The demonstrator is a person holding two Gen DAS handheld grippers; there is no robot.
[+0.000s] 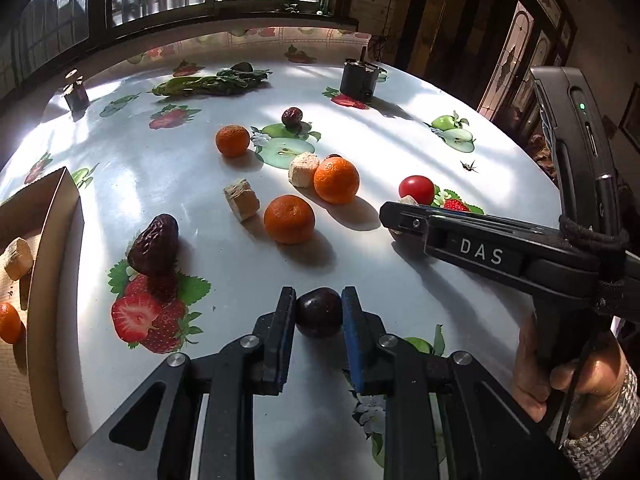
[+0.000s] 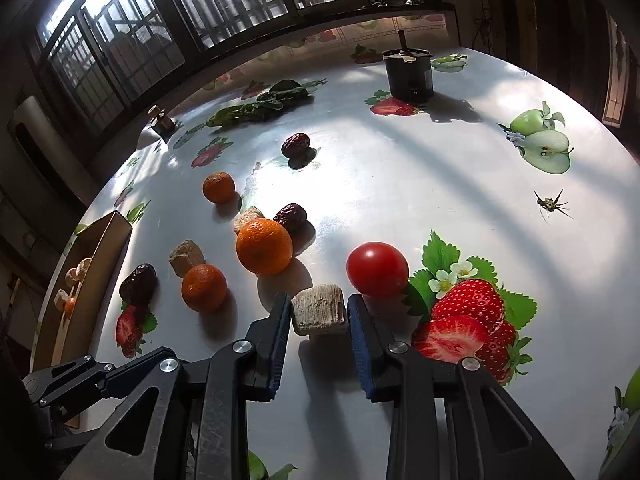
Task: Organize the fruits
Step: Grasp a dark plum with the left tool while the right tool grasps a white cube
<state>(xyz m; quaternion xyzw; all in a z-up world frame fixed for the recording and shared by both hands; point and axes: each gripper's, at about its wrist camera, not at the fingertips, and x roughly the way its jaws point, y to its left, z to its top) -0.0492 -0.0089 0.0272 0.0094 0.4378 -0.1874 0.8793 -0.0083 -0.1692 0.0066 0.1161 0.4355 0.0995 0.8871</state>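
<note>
Well, from the left wrist view, the left gripper (image 1: 319,307) has its jaws clamped either side of a dark round fruit (image 1: 319,312) at the near edge of the table (image 1: 400,140), pads touching both flanks. Whether that fruit is off the cloth cannot be told. Off to the left sits the cardboard box (image 1: 56,216), and already inside it are a beige chunk (image 1: 17,258) and a small orange (image 1: 9,322), so the sorting looks started but nowhere near finished. Left out on the table are three oranges, the nearest one (image 1: 289,219) beside a beige block (image 1: 241,199), plus a wrinkled date (image 1: 154,245) lying on a printed strawberry, another date (image 1: 292,117) further back, and a red tomato (image 1: 416,189). The right gripper (image 1: 394,216) reaches in from the right, and its body carries the white letters "DAS", the only writing that can be read.

Now the right wrist view: the right gripper's jaws sit close around a pale cube (image 2: 319,309), touching or all but touching its sides, with the tomato just behind it. The box shows at the far left with a few pieces in it. Judging by all this, most of the fruit has yet to be gathered, and two pieces are in hand
</note>
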